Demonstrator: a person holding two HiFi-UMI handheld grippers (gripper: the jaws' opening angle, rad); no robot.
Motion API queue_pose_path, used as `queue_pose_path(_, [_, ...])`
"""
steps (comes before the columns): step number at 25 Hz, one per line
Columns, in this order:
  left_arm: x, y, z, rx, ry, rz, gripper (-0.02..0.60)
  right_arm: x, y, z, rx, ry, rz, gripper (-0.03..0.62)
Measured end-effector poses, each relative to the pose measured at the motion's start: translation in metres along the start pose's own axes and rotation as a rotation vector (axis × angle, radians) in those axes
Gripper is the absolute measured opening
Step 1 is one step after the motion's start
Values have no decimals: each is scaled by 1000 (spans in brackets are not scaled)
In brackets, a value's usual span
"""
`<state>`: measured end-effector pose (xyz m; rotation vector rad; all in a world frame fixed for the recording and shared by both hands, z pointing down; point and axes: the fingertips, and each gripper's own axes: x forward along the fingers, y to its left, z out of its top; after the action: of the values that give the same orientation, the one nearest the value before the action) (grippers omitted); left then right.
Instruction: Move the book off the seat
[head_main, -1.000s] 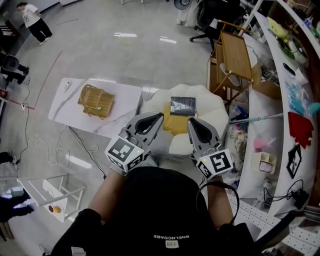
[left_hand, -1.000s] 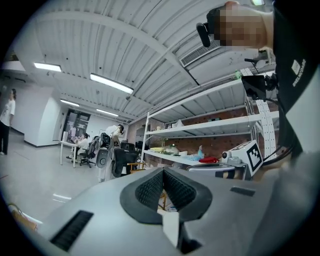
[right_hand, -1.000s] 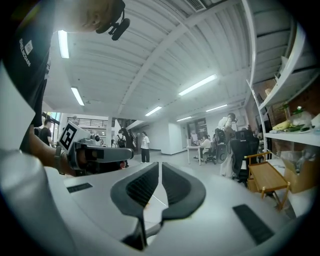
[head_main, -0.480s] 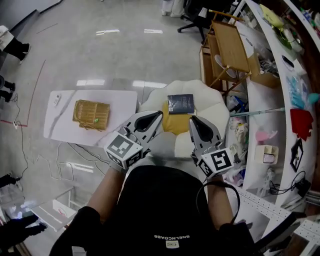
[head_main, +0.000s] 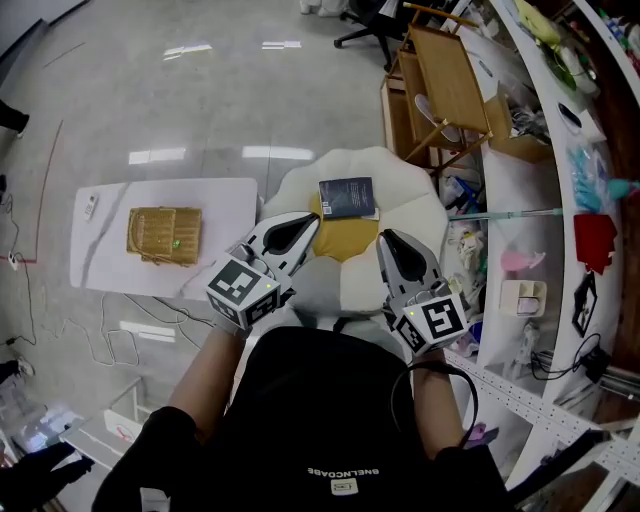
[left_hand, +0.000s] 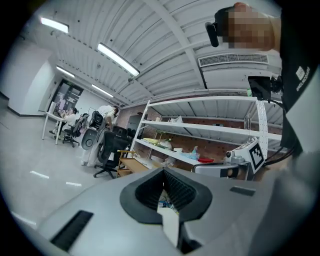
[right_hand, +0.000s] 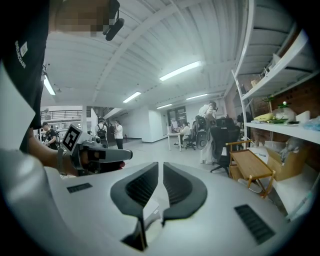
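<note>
A dark book (head_main: 346, 197) lies flat on the yellow centre of a white petal-shaped seat (head_main: 422, 216) in the head view. My left gripper (head_main: 311, 221) hovers over the seat's near left edge, shut and empty, just short of the book. To its right, my right gripper (head_main: 385, 240) hangs over the near right part of the seat, also shut and empty. Both point level over the seat; the book shows in neither gripper view. Shut jaws fill the left gripper view (left_hand: 163, 172) and the right gripper view (right_hand: 161, 165).
A low white marble table (head_main: 110, 262) with a woven bag (head_main: 163, 235) stands left of the seat. A wooden folding table (head_main: 440, 85) stands beyond it. A long white counter (head_main: 545, 215) with clutter runs along the right. Cables lie on the floor at left.
Both grippers have moved along with the person, staying shut. The seat, book and marble table have slid left in the head view.
</note>
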<state>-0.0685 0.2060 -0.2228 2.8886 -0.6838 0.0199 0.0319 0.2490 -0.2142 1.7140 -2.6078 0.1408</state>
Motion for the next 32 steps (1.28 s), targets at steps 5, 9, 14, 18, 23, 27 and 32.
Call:
queue_pose_path(5, [23,6,-12,-1,32,-6,3,6,-20,-7,6,18,5,17])
queue_pose_path(9, [43,8,-13,-9,34,8,3,12,-41,-8,19,25,25,18])
queue_pose_path(14, [64,11,-15,-12,44,39,5,18,-67,-10,23,42,50,20])
queue_pose_path(18, [76,16,-21,-29,59,59,5,26,-82,-19,36,67,68,21])
queue_pose_path(23, [89,26,-45,-71,113,82,5,36,-101,-39,58,116,88,29])
queue_pose_path(27, [97,34,-73,-108,158,103,5,43,-115,-65,80,162,102,38])
queue_pose_path(32, [114,43,-113,-176,210,138,5,47,-136,-107,134,230,112,66])
